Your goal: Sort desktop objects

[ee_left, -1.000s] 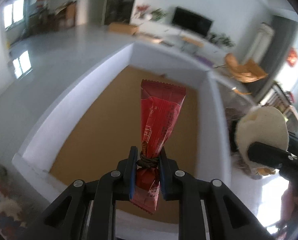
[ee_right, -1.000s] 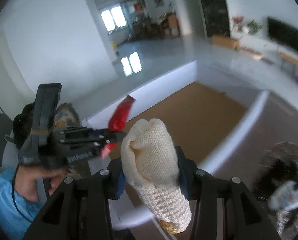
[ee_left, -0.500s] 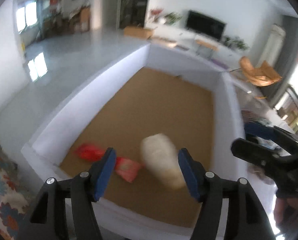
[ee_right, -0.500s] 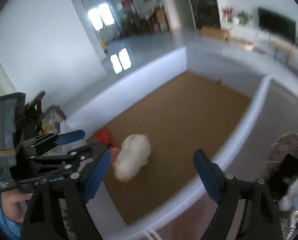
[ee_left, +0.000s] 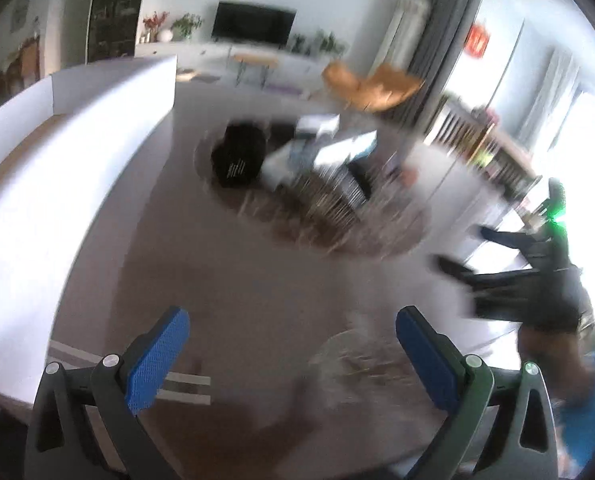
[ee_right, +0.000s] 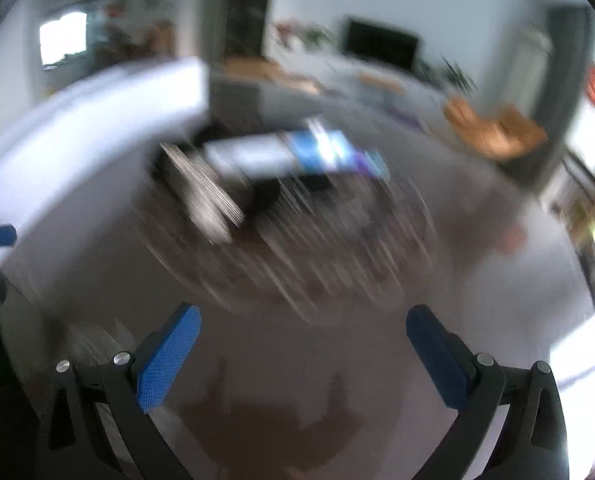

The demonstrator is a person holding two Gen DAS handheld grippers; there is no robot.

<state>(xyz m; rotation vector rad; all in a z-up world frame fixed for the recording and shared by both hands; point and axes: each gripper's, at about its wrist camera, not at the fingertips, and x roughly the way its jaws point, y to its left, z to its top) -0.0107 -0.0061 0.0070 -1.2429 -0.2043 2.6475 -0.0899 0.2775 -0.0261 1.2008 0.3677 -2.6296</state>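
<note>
Both views are blurred by motion. My left gripper (ee_left: 293, 344) is open and empty above the brown table (ee_left: 225, 280). My right gripper (ee_right: 301, 344) is open and empty too; it also shows at the right of the left wrist view (ee_left: 509, 276). A round woven tray (ee_left: 317, 216) ahead holds a heap of objects: a black item (ee_left: 239, 156), white and blue packets (ee_left: 325, 152). In the right wrist view the same tray (ee_right: 297, 248) carries a blue packet (ee_right: 321, 152). The white-walled box (ee_left: 77, 128) stands at the left. The red packet and the knitted item are out of view.
A glass dish (ee_left: 349, 356) lies on the table near my left gripper's right finger. The white box wall (ee_right: 97, 104) runs along the left in the right wrist view. A living room with a TV and an orange chair (ee_left: 373, 88) lies beyond.
Both grippers let go of the red packet and the cream knitted item into the white box, then swung right toward the tray of objects. Both stay open.
</note>
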